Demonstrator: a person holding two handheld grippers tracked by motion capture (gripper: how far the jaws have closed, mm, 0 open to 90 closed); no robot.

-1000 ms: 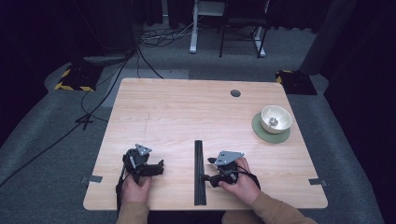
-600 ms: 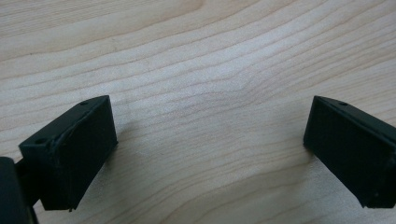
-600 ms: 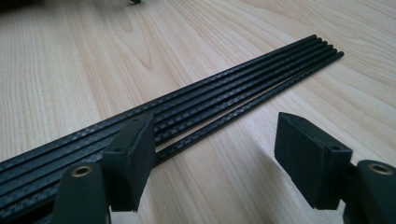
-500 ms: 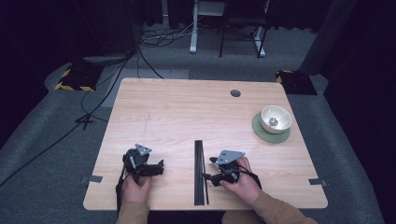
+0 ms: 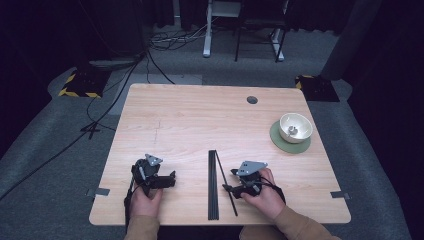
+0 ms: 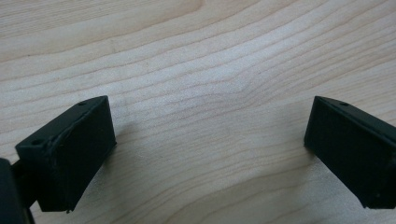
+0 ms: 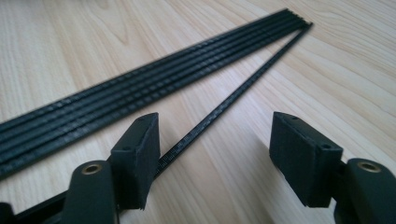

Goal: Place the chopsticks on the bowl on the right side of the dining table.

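The high view looks forward and down over the whole light wooden counter [image 5: 200,120] from the person's side. Both tool cams ride super low and close to the wood. The right one shares the flat black ribbed strips [image 7: 140,84] [image 5: 213,185] with the high view.

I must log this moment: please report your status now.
Left claw open over bare table. Right claw open around one black strip angled off the bundle. Nothing in the way.
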